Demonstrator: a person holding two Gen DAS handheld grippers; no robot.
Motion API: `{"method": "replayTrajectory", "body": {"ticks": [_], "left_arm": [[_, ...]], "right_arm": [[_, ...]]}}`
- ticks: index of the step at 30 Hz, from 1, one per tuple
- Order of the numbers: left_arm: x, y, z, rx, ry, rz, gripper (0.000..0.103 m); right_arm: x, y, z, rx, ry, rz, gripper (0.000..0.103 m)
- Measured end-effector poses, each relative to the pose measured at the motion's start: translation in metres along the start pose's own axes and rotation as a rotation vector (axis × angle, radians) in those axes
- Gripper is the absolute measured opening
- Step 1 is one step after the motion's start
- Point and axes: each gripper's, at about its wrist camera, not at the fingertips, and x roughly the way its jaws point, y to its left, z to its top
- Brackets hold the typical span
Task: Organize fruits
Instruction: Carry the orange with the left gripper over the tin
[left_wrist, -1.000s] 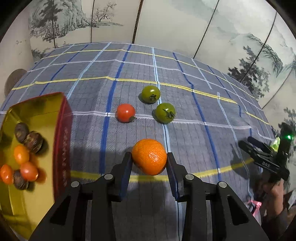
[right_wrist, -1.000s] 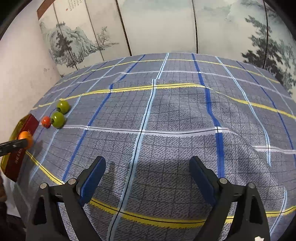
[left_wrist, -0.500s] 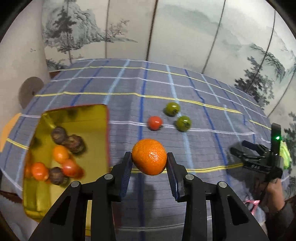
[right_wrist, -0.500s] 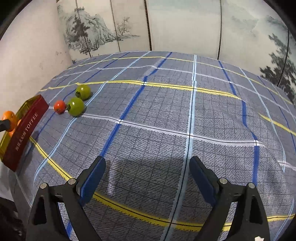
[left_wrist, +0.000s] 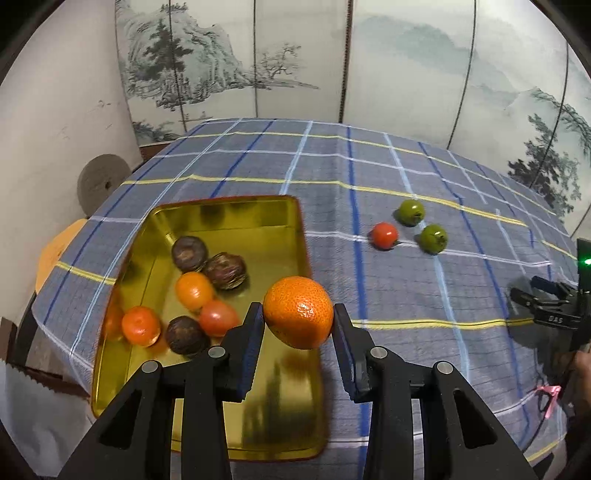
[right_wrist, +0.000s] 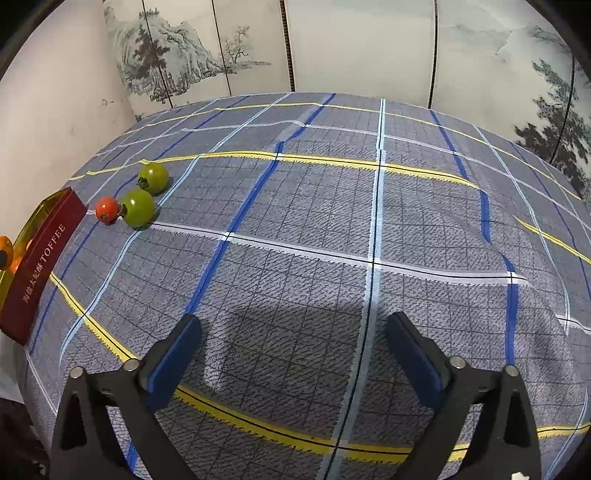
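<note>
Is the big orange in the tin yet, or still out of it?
Out. The orange is clamped between the left gripper fingers, held in the air over the gold tin at its right wall, not lying among the fruit inside.

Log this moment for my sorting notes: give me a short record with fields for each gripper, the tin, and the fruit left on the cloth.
left gripper: shut on the mandarin, held at the gold tin's right edge
right gripper: nothing between the jaws, opening, above bare checked cloth
gold tin: holds three dark brown round fruits, orange and red ones
left on cloth: one red tomato, two green tomatoes
</note>
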Motion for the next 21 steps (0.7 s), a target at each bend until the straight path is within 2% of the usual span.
{"method": "replayTrajectory", "body": {"ticks": [5, 12, 21], "left_arm": [[0.007, 0.008, -0.008, 0.003, 0.002, 0.048, 0.038], [0.011, 0.02, -0.015, -0.008, 0.002, 0.077, 0.038], [0.017, 0.029, -0.023, -0.018, 0.016, 0.102, 0.038]], "right_arm": [[0.003, 0.005, 0.0, -0.023, 0.013, -0.024, 0.102], [0.006, 0.01, 0.0, -0.051, 0.028, -0.059, 0.102], [0.006, 0.01, 0.0, -0.052, 0.029, -0.06, 0.102]]}}
